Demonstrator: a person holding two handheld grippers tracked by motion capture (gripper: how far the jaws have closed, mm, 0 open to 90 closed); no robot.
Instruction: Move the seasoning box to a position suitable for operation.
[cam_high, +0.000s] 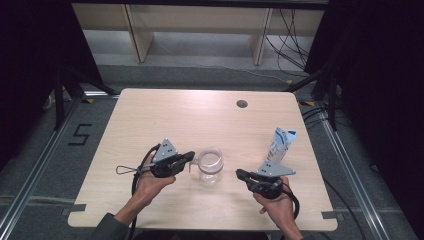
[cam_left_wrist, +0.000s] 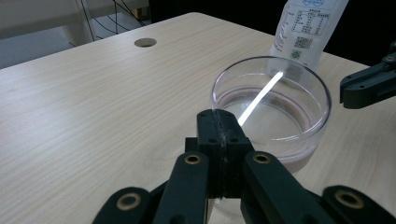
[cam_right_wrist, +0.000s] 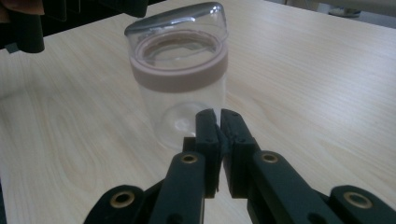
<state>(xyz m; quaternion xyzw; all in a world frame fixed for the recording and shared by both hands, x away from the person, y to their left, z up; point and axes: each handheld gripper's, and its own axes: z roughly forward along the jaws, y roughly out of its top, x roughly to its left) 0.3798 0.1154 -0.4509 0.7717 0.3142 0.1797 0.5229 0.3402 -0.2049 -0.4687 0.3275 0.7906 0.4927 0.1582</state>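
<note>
- Centrally: clear jar (cam_high: 210, 165), upright on the worktop (cam_high: 165, 120), lower middle of the high view, between the two hands. Long axis vertical. A mauve band rings its neck (cam_right_wrist: 179, 77).
- Lid (cam_right_wrist: 175, 21): clear dome, seen in the right gripper view tilted, one edge raised above the band, so it looks unseated rather than closed down.
- Left tongs (cam_high: 192, 157): just left of the jar in the high view, tips at the rim on that side. Jaws together in the left gripper view (cam_left_wrist: 223, 133), pressed flat with nothing visible between them; whether the tips touch the glass cannot be told.
- Right tongs (cam_high: 239, 174): right of the jar and a little lower in the high view, near but apart from it, pointing at it. Jaws drawn together in the right gripper view (cam_right_wrist: 218, 122), a thin slit left, nothing held.
- Governing relation: jar lies straight ahead of both tongs, left pair the nearer; judged, any grip on the rim or lid falls first to the left hand.
- Outward: white and blue pouch (cam_high: 281, 144), standing beyond the right hand, well apart from the jar.
- Round grommet hole (cam_high: 242, 104), upper right of the worktop.
</note>
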